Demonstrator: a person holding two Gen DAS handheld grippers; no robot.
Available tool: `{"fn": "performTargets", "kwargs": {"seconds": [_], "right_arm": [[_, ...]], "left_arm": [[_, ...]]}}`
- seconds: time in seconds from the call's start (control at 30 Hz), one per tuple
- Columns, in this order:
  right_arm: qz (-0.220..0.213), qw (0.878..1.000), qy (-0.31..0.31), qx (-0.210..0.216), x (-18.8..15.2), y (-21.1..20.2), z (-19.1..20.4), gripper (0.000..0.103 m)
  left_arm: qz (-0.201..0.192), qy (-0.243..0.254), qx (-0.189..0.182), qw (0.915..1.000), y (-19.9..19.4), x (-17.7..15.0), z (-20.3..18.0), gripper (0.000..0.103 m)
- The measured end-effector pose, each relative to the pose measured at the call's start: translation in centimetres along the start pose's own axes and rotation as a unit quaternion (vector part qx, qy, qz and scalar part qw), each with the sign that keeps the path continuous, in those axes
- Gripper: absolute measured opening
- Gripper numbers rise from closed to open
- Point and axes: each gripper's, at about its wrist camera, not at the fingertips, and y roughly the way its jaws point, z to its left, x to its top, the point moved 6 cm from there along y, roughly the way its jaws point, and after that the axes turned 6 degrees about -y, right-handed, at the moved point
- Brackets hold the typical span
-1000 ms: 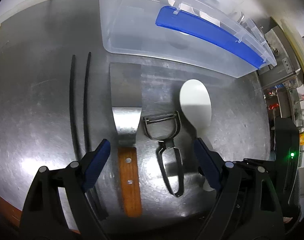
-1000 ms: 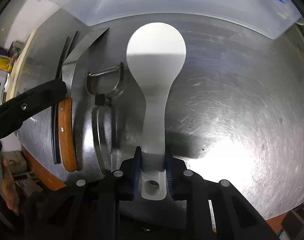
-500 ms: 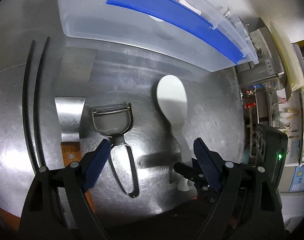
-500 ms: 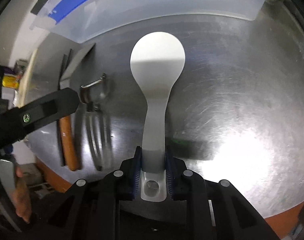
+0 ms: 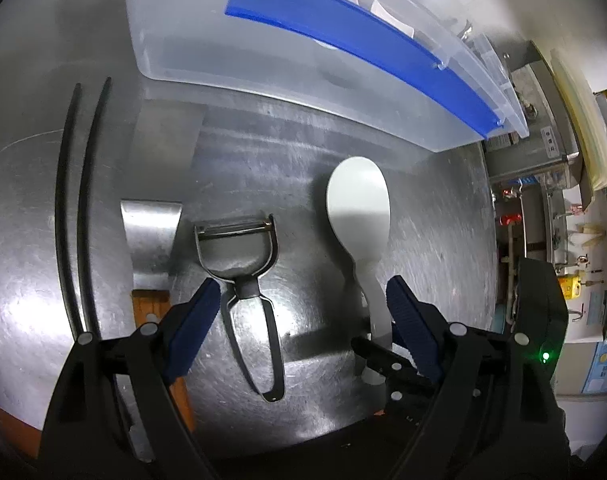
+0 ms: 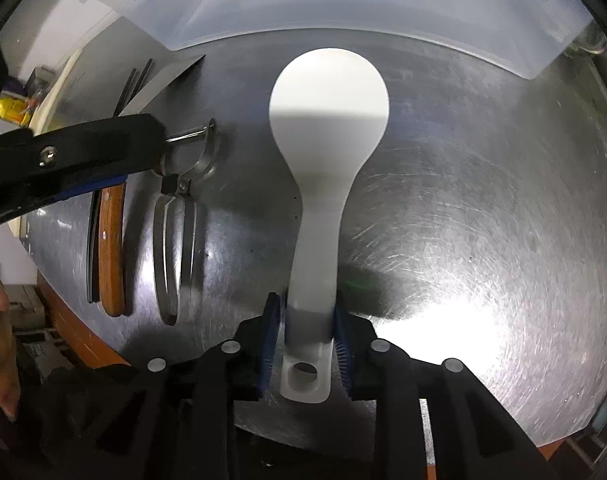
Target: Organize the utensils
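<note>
A: Start at the right gripper (image 6: 303, 344). Its jaws are opening around the handle of the white rice paddle (image 6: 327, 128), and in the right wrist view a sliver of gap shows on the left side between pad and handle. The paddle lies flat on the steel worktop (image 6: 483, 220), blade toward twelve o'clock.

B: So the grip is letting go. What could go wrong?

A: If the hand lifts before the pads are clear, I'd expect the ribbed rubber to drag the handle end and skew the paddle out of line. The worktop looks slick, so a small nudge might slide it.

B: And the left gripper (image 5: 299, 320)?

A: Jaws wide apart, nothing held. In its own view it hangs over the metal peeler (image 5: 243, 276), whose handle runs toward six o'clock between the pads. The paddle's handle sits just inside the right finger (image 5: 411, 320), at about three o'clock from the peeler.

B: Crowded, then.

A: That's my worry. The two grippers are close, and closing on the peeler could catch the paddle or bump the right gripper's finger.

B: Further out?

A: At nine o'clock of the peeler, the wood-handled scraper (image 5: 151, 236), then a pair of black chopsticks (image 5: 75, 208). At twelve, the clear storage bin (image 5: 303, 52) with blue latches. A wide swing could knock the row crooked.
</note>
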Motion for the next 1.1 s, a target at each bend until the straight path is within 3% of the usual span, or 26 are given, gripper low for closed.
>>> {"fn": "performTargets", "kwargs": {"seconds": [0.03,0.07,0.1,0.13,0.17,0.23,0.5,0.8,1.1], "right_arm": [[0.000,1.000,-0.004,0.001,0.1,0.1,0.3,0.035],[0.000,1.000,-0.007,0.003,-0.1,0.3,1.0,0.047],[0.003,1.000,-0.011,0.002,-0.3,0.9,1.9,0.074],[0.026,1.000,-0.008,-0.011,-0.6,1.7,2.1,0.090],[0.037,0.999,-0.007,-0.033,-1.0,2.3,2.2,0.099],[0.030,0.998,-0.014,-0.058,-1.1,2.5,2.3,0.099],[0.017,0.999,0.019,-0.036,-1.4,1.8,1.0,0.099],[0.019,0.996,0.053,-0.063,-1.1,2.0,-1.8,0.099],[0.027,0.993,0.059,-0.097,-1.8,3.4,-1.2,0.099]], "left_arm": [[0.001,0.001,0.000,1.0000,0.1,0.0,0.0,0.081],[0.001,0.002,0.000,1.0000,0.1,0.0,-0.1,0.081],[0.001,0.002,0.001,1.0000,0.2,0.1,-0.1,0.081],[-0.001,0.002,0.004,1.0000,0.2,0.1,-0.1,0.081],[-0.002,0.002,0.005,1.0000,0.2,0.3,-0.2,0.081],[-0.007,0.001,0.006,1.0000,0.0,0.4,0.0,0.081],[-0.026,-0.007,0.010,0.9996,-0.9,0.8,1.0,0.081],[-0.039,-0.007,0.019,0.9990,-1.6,0.8,1.7,0.081],[-0.040,-0.011,0.024,0.9989,-1.8,0.5,2.0,0.081]]}}
